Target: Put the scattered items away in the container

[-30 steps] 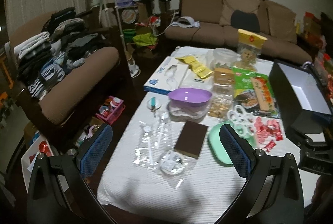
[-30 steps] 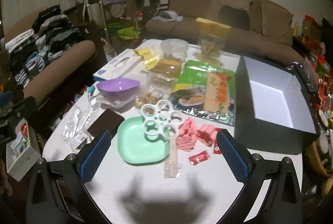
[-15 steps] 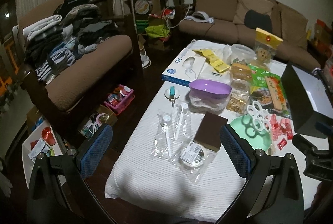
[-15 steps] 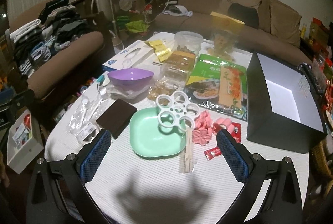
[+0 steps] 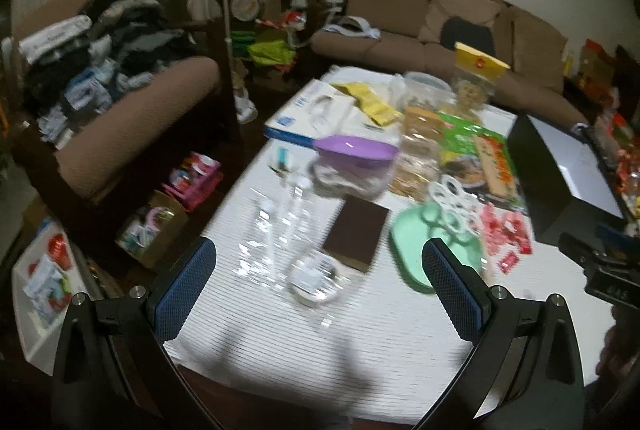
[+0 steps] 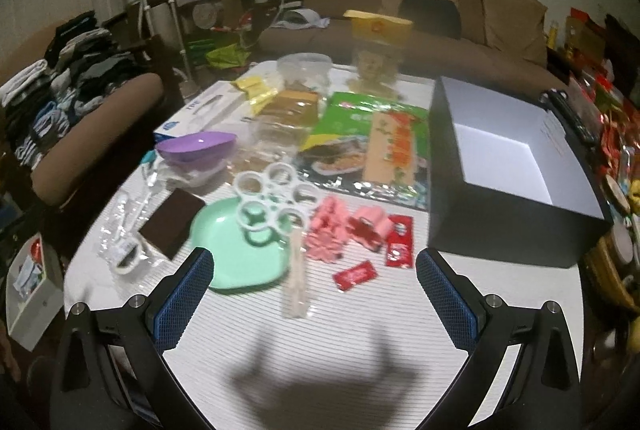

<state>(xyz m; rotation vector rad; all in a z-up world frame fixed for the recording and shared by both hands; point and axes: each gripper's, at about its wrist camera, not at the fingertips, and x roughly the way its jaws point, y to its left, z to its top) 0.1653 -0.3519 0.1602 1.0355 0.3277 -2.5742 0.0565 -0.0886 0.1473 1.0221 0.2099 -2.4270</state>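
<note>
A black box with a white inside (image 6: 508,166) stands open on the table's right side; it also shows in the left wrist view (image 5: 560,166). Scattered items cover the white cloth: a green plate (image 6: 236,250), a white ring holder (image 6: 272,198), pink sweets (image 6: 340,226), red sachets (image 6: 356,274), a brown pad (image 6: 172,216), a purple bowl (image 6: 196,148), and clear bagged cutlery (image 5: 276,230). My left gripper (image 5: 320,286) is open and empty above the near left of the table. My right gripper (image 6: 314,294) is open and empty above the near edge.
A green snack bag (image 6: 368,138), a blue-white glove box (image 6: 200,118), yellow packets (image 6: 256,90) and a clear jar (image 6: 304,70) lie further back. A sofa (image 6: 400,10) stands behind, an armchair with piled clothes (image 5: 100,70) at left, bins on the floor (image 5: 192,178).
Both grippers have shifted a little; the views have turned slightly and moved nearer the table. The jaws stay open and nothing on the table has moved.
</note>
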